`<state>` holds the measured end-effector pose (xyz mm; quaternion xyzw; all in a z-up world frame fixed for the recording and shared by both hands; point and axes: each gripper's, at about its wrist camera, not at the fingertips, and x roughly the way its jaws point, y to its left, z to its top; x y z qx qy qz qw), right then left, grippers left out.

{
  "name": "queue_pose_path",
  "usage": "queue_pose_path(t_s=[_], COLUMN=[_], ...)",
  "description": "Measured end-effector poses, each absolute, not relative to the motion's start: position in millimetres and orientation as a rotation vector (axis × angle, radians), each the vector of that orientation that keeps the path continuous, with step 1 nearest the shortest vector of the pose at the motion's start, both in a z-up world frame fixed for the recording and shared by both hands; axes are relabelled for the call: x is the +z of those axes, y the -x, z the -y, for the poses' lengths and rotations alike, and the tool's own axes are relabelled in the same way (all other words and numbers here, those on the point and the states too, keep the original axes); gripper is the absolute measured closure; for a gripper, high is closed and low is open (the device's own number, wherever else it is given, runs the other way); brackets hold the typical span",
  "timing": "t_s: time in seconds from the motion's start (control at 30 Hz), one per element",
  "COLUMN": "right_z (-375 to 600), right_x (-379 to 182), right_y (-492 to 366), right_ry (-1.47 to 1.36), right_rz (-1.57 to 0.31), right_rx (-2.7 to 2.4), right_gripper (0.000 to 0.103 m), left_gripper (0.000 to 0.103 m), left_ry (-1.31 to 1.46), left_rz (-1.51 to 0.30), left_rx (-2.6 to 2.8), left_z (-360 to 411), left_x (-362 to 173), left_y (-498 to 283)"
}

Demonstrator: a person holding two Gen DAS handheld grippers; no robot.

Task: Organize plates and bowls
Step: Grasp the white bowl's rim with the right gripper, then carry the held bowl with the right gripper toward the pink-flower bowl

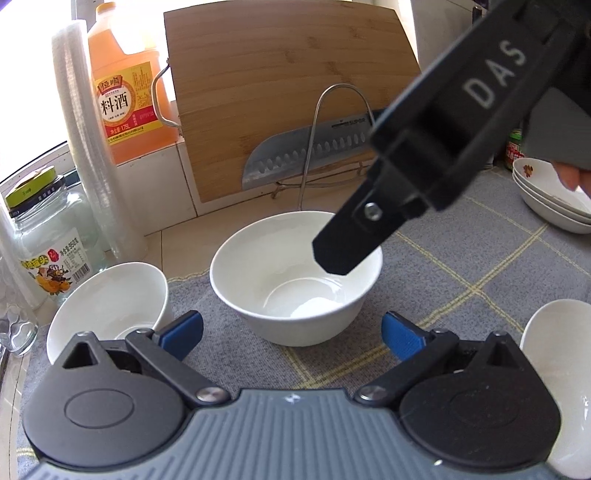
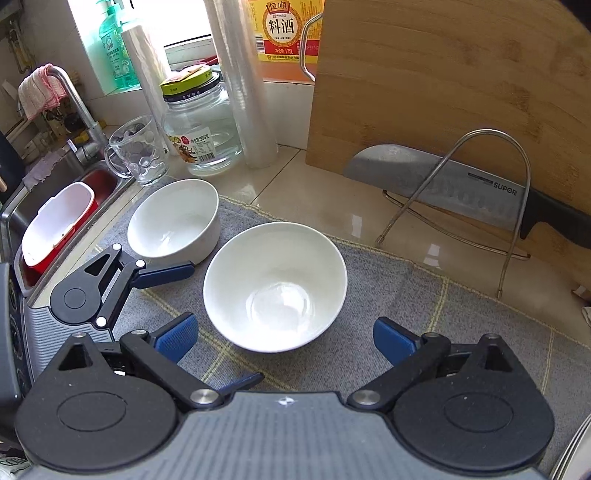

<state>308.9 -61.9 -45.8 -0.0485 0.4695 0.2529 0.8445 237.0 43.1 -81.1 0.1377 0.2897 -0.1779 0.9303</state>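
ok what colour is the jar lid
Yellow-green jar lid, clearest in the right wrist view.

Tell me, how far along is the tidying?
Three patterned dishes already sit stacked at the right. Nothing is in hand: both grippers, left and right, have open jaws facing the middle bowl. That bowl and the tilted bowl remain loose.

Bamboo cutting board, upright at far right. SUPOR knife in wire rack before it. Cooking-wine bottle, far centre. Plastic-wrap roll beside lidded glass jar. Glass mug left of jar. Sink, faucet, far left. Grey checked mat, near.
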Motion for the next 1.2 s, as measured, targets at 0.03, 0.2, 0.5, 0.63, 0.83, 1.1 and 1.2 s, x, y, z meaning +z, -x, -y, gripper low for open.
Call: queue_pose_path(t_s=[0.03, 0.2, 0.5, 0.63, 0.83, 1.1, 1.2], right_z=[61, 59, 54, 51, 45, 42, 41], right_x=[-47, -54, -64, -68, -72, -73, -73], right_y=[-313, -331, -350, -357, -363, -365, -365], right_ry=[0.102, 0.094, 0.085, 0.086, 0.082, 0.079, 0.083], right_rz=[-0.994, -1.006, -1.022, -1.030, -1.038, -1.044, -1.044], right_rx=[0.535, 0.540, 0.565, 0.574, 0.589, 0.605, 0.605], right_gripper=[0.001, 0.003, 0.010, 0.013, 0.019, 0.023, 0.023], left_gripper=[0.001, 0.001, 0.001, 0.003, 0.004, 0.008, 0.008], left_ry=[-0.283, -0.279, -0.285, -0.279, -0.268, -0.254, -0.249], left_rz=[-0.592, -0.591, -0.574, -0.571, -0.577, -0.570, -0.579], left_rx=[-0.366, -0.380, -0.392, -0.397, -0.402, -0.412, -0.420], left_z=[-43, -41, -39, -40, -42, -44, -45], left_x=[-81, -84, -84, -83, -84, -83, -84], left_y=[-238, -244, -248, -252, -254, -255, -256])
